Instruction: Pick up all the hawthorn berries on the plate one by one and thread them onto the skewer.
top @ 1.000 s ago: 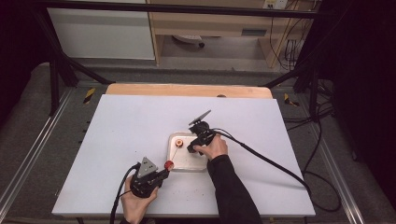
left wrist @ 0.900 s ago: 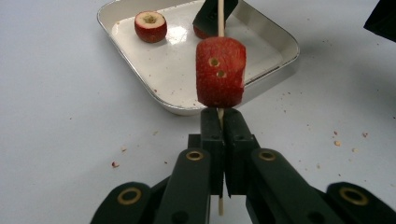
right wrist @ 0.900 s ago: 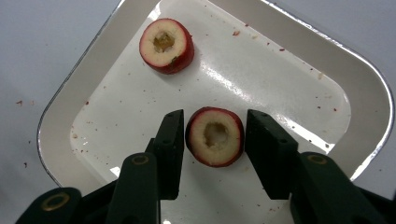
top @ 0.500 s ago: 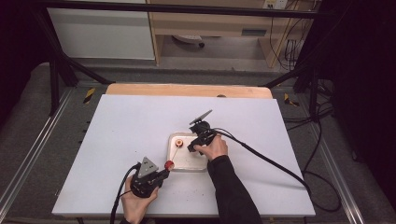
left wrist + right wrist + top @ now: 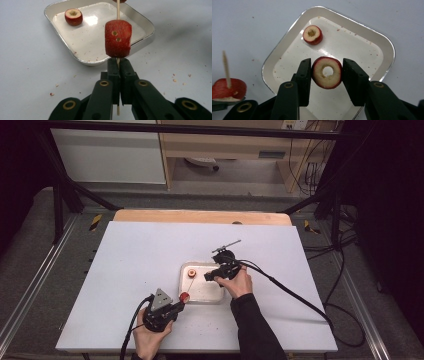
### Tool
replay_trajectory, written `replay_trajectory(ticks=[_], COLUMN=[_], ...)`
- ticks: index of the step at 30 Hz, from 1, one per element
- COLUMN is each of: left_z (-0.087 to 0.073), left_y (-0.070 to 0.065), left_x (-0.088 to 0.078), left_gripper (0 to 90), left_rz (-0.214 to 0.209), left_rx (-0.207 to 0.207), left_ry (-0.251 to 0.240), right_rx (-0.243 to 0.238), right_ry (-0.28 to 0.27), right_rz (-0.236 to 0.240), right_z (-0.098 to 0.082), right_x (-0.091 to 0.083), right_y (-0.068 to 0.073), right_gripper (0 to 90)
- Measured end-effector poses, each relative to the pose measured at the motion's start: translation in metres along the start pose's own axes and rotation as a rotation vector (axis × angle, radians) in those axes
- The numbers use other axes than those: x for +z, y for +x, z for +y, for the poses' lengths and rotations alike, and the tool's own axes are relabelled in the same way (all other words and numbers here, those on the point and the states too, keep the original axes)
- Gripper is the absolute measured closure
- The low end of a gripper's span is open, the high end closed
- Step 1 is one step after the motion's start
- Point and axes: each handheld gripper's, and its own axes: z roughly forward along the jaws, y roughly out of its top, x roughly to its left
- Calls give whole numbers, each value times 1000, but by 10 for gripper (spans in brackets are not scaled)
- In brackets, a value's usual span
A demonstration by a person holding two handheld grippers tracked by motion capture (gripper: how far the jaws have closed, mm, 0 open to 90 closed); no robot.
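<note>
Red cored fruit piece (image 5: pixel 118 38) sits already on the thin wooden skewer (image 5: pixel 118 12), clamped by the left tongs (image 5: pixel 118 65); the right tongs (image 5: pixel 325 75) grip a red fruit ring (image 5: pixel 327 72), with one red fruit half (image 5: pixel 312 34) left in the shiny metal tray (image 5: pixel 372 37).

floor: grey carpet (image 5: pixel 30 270) | table: white top (image 5: pixel 140 250) | behind: wooden shelf unit (image 5: pixel 225 145) | room: dark

A high view looks down on the table (image 5: pixel 125 270); both gripper views look closely at the same tray (image 5: pixel 140 20).
</note>
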Motion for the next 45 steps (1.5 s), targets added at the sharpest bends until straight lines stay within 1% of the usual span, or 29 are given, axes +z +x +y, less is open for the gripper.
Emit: replay_trajectory(ticks=[6, 8, 12, 15, 22, 27, 29, 33, 35, 36, 39, 45], left_z=[3, 4, 4, 6, 9, 11, 12, 12, 12, 12, 13, 15], left_y=[-5, -7, -9, -11, -20, -25, -26, -27, -28, -28, -30, -32], left_x=[3, 4, 6, 7, 11, 13, 13, 14, 15, 15, 17, 18], left_gripper=[880, 881, 880, 880, 880, 880, 881, 880, 880, 881, 880, 881], left_rz=[-10, -9, -9, -14, -28, -40, -38, -46, -57, -54, -61, -65], left_rx=[-1, -12, -18, -21, -31, -46, -43, -55, -67, -64, -71, -81], left_ry=[-6, -12, -12, -12, -20, -28, -27, -31, -33, -35, -36, -43], right_rx=[40, 53, 88, 110, 150, 175, 185, 200, 206, 207, 223, 229], right_ry=[-139, -188, -290, -357, -477, -546, -571, -622, -642, -650, -665, -686], right_rz=[61, 82, 122, 148, 202, 232, 235, 243, 250, 253, 268, 272], right_z=[-17, -22, -32, -39, -47, -50, -51, -52, -52, -52, -51, -52], right_x=[-12, -15, -20, -24, -29, -31, -31, -33, -33, -34, -35, -37], right_y=[-7, -8, -11, -12, -8, -6, -5, -5, -5, -4, -3, -2], right_gripper=[605, 605, 605, 605, 605, 605, 605, 605, 605, 605, 605, 606])
